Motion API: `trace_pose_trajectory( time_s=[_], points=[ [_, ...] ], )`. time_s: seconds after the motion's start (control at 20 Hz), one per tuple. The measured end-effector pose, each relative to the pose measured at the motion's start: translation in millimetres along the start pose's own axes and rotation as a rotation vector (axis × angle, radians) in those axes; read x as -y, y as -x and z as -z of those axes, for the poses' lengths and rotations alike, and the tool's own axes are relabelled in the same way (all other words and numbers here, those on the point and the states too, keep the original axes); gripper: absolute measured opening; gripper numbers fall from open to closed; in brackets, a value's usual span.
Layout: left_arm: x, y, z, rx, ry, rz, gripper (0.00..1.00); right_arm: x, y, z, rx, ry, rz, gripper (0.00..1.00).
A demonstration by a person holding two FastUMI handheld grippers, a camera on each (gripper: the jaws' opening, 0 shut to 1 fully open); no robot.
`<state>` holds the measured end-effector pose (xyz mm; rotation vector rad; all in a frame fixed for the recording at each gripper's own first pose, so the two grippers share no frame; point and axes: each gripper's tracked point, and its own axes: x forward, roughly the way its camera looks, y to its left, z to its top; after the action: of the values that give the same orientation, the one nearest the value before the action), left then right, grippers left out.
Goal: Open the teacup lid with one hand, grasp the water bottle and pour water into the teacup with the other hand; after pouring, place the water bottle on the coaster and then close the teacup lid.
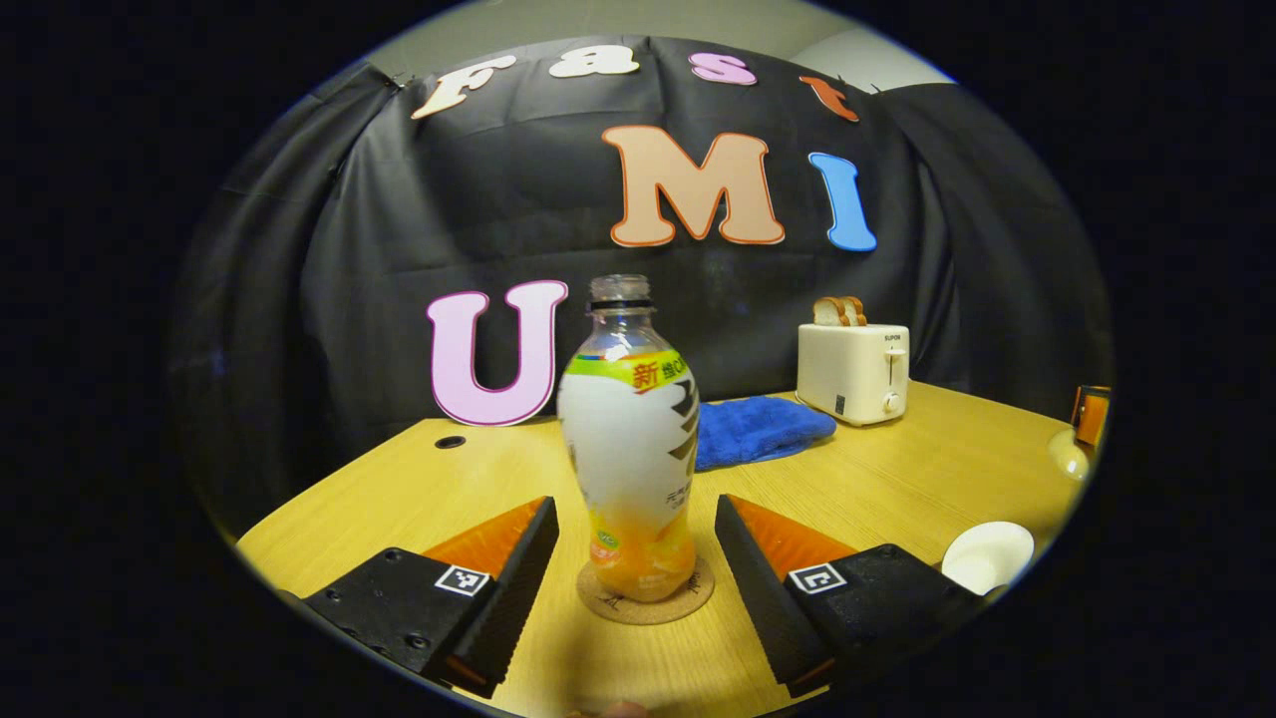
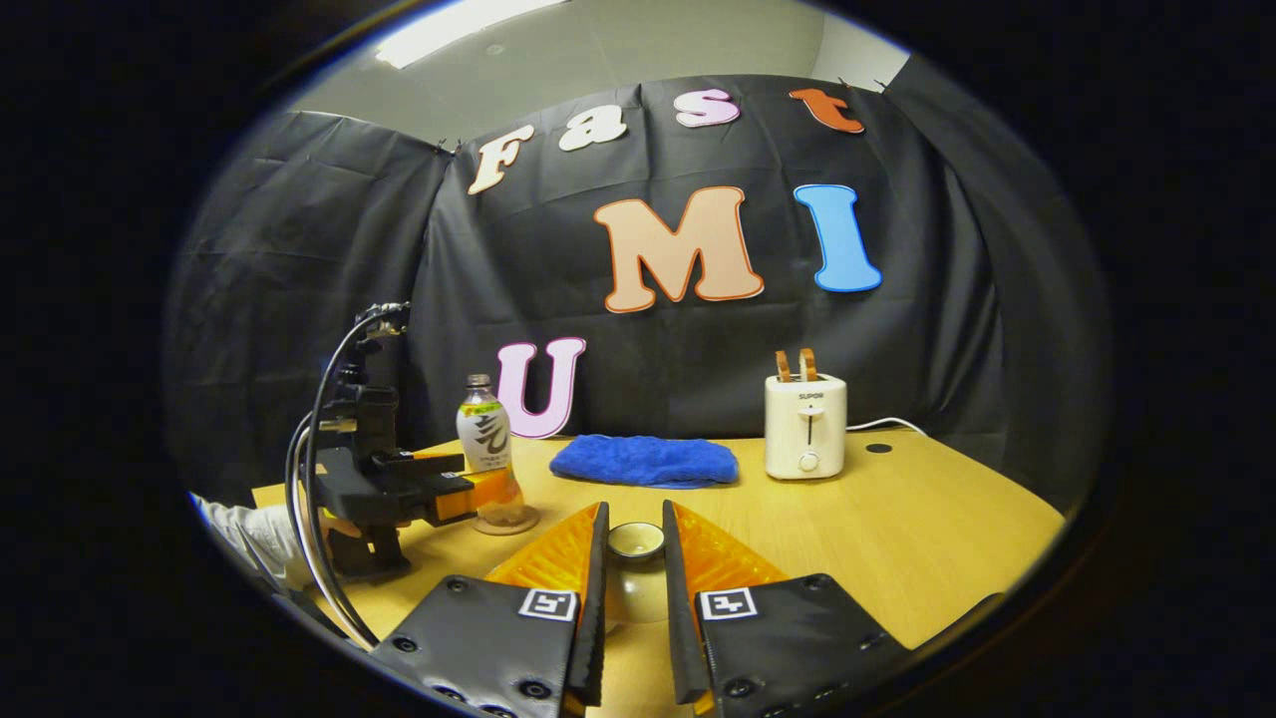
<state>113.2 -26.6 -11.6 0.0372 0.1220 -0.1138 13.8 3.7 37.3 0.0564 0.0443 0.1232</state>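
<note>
Fingers of the left gripper (image 1: 634,598) stand wide apart on either side of the water bottle (image 1: 630,449), touching nothing. The bottle stands upright on a round cork coaster (image 1: 646,596), uncapped, with orange liquid low in it; a printed wrapper hides most of its inside. At 4 o'clock from the bottle a white round piece (image 1: 989,556) is cut off at the view's edge, and whether it is the teacup or a saucer cannot be told. At 1 o'clock lies a blue cloth (image 1: 758,429), and past it a white toaster (image 1: 853,371) with two bread slices standing in its slots.

In the right gripper view the right gripper (image 2: 634,598) has its fingers close together around the teacup lid (image 2: 636,541), gripping its small knob from both sides. The lid's lower part and the teacup beneath it are mostly hidden between the fingers, so what the cup holds cannot be seen. At 10 o'clock from the lid the left gripper (image 2: 469,494) shows beside the bottle (image 2: 484,439), with cables looping from its body and a sleeve (image 2: 254,538) behind. The table (image 2: 927,538) is pale wood, with a cable hole near the toaster (image 2: 805,424).
</note>
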Motion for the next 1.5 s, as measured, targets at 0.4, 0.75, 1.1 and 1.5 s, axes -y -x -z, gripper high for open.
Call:
trace_pose_trajectory(
  time_s=[0.4,0.75,1.1,1.5],
  points=[
    [-12.9,53.6,-16.4,0.072,-0.009,-0.052,0.92,-38.5,-15.1,29.8,-0.045,-0.052,-0.077,0.31],
    [-8.6,77.1,-23.7,0.124,-0.002,-0.034,0.92,-54.6,-29.2,45.1,-0.08,-0.028,-0.076,0.3],
    [-7.7,88.6,-17.0,0.119,0.035,-0.024,0.92,-57.3,-38.3,63.0,-0.122,-0.005,-0.051,0.3],
    [-2.8,94.9,-15.1,0.127,0.041,-0.014,0.92,-54.5,-35.4,64.5,-0.113,0.002,-0.03,0.32]
  ],
)
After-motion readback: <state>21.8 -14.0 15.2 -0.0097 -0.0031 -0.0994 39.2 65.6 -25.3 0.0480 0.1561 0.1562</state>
